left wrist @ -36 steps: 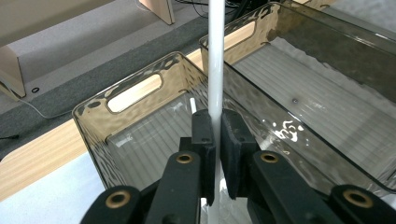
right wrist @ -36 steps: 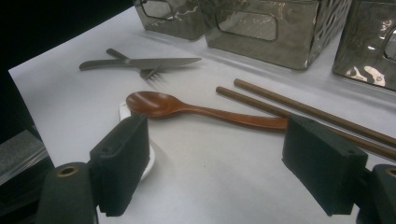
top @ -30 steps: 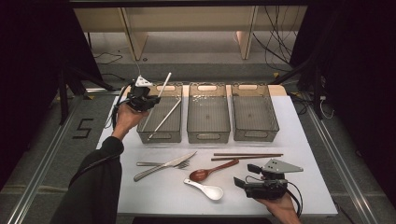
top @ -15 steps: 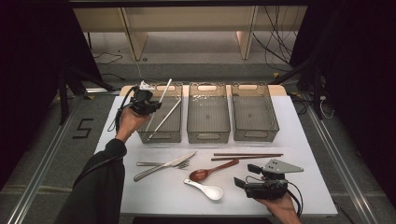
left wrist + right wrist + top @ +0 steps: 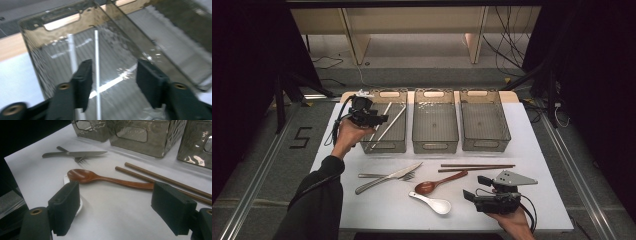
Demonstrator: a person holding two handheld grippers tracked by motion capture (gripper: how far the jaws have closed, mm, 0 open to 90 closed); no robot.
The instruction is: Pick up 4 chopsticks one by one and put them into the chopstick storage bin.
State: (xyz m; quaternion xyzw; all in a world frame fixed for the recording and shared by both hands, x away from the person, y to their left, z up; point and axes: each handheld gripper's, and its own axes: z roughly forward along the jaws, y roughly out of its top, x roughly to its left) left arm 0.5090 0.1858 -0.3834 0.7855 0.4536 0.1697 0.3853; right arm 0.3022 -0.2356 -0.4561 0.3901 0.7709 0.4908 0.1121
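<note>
My left gripper point(image 5: 371, 118) hangs over the far-left clear smoky plastic bin point(image 5: 384, 145); its jaws have just been opening and now stand apart with nothing clamped, the two white slender chopsticks point(image 5: 388, 125) lying slanted inside the bin below. My right gripper point(image 5: 477, 189) rests at the near right, jaws wide and empty. I judge sorting barely begun: the steel knife point(image 5: 387, 177), fork point(image 5: 384, 175), brown wooden spoon point(image 5: 439, 182), white ceramic spoon point(image 5: 432, 202) and brown wooden chopsticks point(image 5: 477, 167) are left on the white table point(image 5: 542, 150). The left gripper view shows one chopstick point(image 5: 96, 75) between my open jaws; the right gripper view shows the wooden spoon bowl point(image 5: 81, 175) overlapping the white spoon.
</note>
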